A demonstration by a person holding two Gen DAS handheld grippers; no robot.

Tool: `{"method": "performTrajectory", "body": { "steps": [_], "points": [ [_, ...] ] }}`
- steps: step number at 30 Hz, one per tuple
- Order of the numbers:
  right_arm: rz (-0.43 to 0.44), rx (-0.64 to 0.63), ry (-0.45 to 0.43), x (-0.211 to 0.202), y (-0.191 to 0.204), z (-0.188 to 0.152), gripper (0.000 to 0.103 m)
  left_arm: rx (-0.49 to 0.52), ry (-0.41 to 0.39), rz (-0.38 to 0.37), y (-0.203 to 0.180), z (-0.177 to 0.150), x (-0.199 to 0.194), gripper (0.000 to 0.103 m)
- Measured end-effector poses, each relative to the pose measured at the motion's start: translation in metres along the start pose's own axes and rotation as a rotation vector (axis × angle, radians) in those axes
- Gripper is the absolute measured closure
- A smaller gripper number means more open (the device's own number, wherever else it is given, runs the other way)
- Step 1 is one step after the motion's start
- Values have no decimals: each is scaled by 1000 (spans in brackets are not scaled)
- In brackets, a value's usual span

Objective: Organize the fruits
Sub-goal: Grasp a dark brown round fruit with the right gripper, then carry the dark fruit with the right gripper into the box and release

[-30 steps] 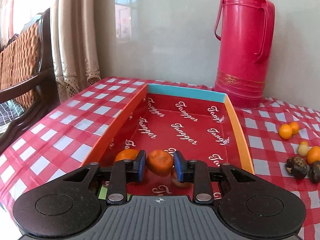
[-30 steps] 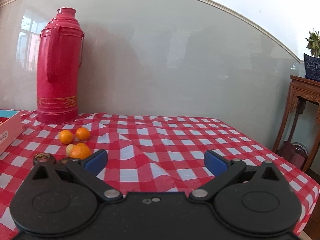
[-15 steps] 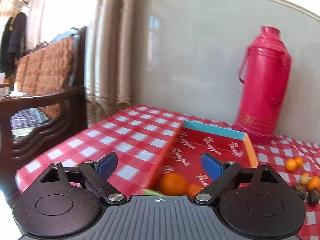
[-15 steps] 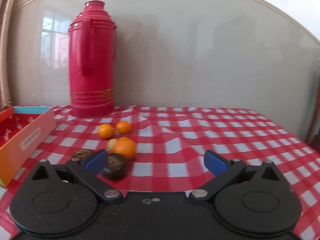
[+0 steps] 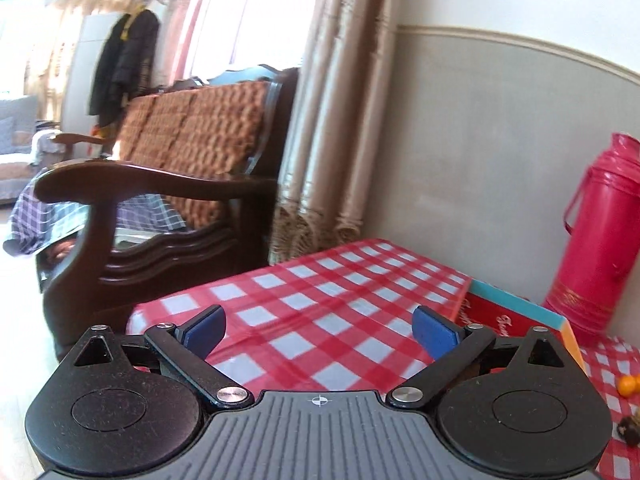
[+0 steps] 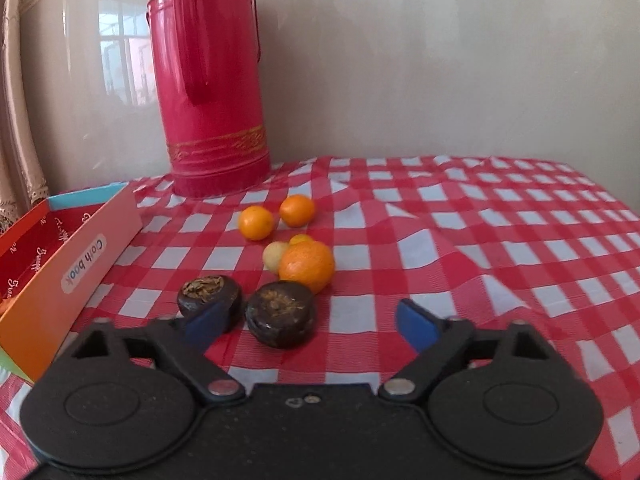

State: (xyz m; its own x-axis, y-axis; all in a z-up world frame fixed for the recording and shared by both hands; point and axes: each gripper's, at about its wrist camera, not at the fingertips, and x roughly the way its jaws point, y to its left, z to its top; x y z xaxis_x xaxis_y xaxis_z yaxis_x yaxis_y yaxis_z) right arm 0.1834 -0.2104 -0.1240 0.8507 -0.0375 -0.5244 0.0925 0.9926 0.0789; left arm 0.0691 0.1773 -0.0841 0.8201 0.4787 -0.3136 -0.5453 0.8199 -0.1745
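Note:
My right gripper [image 6: 310, 322] is open and empty, low over the checked cloth. Just beyond it lie two dark round fruits [image 6: 281, 316] [image 6: 209, 298], a large orange [image 6: 307, 266], a pale small fruit [image 6: 275, 255] and two small oranges [image 6: 256, 222] [image 6: 297, 210]. The orange-sided box [image 6: 76, 264] with a red lining stands to the left. My left gripper [image 5: 320, 330] is open and empty, raised over the table's left part, turned away from the box [image 5: 520, 314]. A small orange [image 5: 627, 385] shows at the far right of the left wrist view.
A tall red thermos [image 6: 210, 80] stands against the wall behind the fruit; it also shows in the left wrist view [image 5: 600, 236]. A dark wooden chair [image 5: 160, 208] and curtains [image 5: 332, 120] stand beyond the table's left edge.
My left gripper let go of an orange into the box, opened, then lifted and swung left toward the chair. My right gripper moved left and closer to the loose fruit.

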Motion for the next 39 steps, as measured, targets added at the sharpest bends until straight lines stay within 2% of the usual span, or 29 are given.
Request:
{"method": "performTrajectory", "body": {
  "steps": [4,9,14,18,22,27,35,39],
  "points": [
    [4,-7,30,11,3,3,38,-25,-27,25,11,-3,-3,3],
    [40,-33,56,18,7,3,68,-49,-34,47,20,-4,-6,3],
    [49,-32,37,15,7,3,69,-77,-25,66,31,-4,-6,3],
    [80,-17,-13,1,7,6,69,-105,-19,82,40,-5,-6,3],
    [150,-39,-83,-18,20,15,69,-137,-9,96,49,-6,-6,3],
    [286,-97,-133,-34,55,24,69,-164,-16,120,58,-9,-10,2],
    [453,-212,-105,-40,119,22,69,-228,-3,152,77,-14,-14,2],
    [486,-257,-65,-36,141,17,68,-241,-8,163,82,-16,-14,1]
  ]
}}
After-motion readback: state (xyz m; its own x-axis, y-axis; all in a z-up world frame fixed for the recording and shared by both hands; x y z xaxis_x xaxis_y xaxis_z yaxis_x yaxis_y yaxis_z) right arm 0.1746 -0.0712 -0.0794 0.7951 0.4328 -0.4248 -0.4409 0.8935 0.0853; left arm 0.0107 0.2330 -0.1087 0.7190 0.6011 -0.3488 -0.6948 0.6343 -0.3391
